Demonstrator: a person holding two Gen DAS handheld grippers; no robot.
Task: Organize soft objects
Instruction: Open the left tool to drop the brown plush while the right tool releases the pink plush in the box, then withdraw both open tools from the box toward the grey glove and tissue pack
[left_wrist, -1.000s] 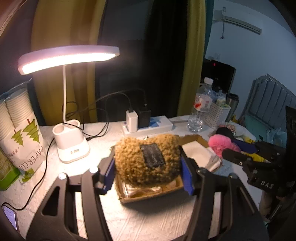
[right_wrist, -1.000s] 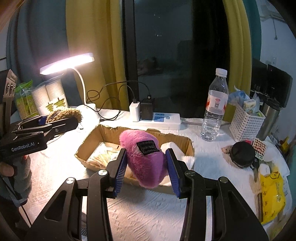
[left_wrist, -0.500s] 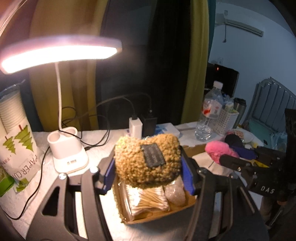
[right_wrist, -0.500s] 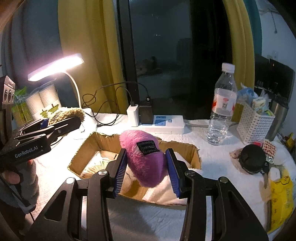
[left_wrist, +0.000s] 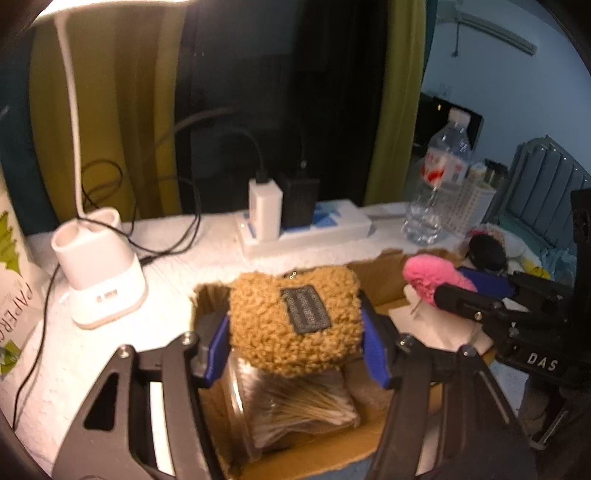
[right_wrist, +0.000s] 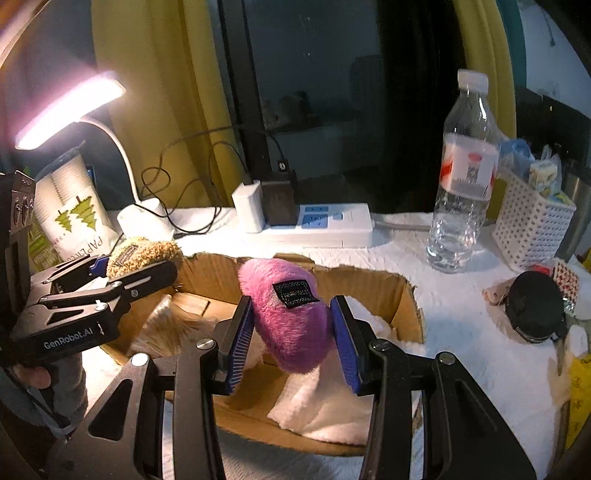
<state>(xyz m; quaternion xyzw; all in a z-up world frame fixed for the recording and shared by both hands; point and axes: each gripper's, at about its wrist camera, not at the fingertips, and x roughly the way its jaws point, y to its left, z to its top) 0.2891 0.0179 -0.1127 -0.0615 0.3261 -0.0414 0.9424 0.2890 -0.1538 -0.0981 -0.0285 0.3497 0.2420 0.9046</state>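
My left gripper is shut on a brown curly plush pouch with a dark label. It hangs over the left end of an open cardboard box, just above a clear pack of cotton swabs inside. My right gripper is shut on a pink furry pouch with a black label. That pouch is low over the box's right half, above a white fluffy cloth. Each wrist view shows the other gripper with its pouch beside it.
Behind the box lie a white power strip with chargers and trailing cables. A lamp base and a paper-cup sleeve stand left. A water bottle, a white basket and a black round case stand right.
Both grippers have come down and forward over the box, each still gripping its pouch. The box and the swab pack now fill more of the views.
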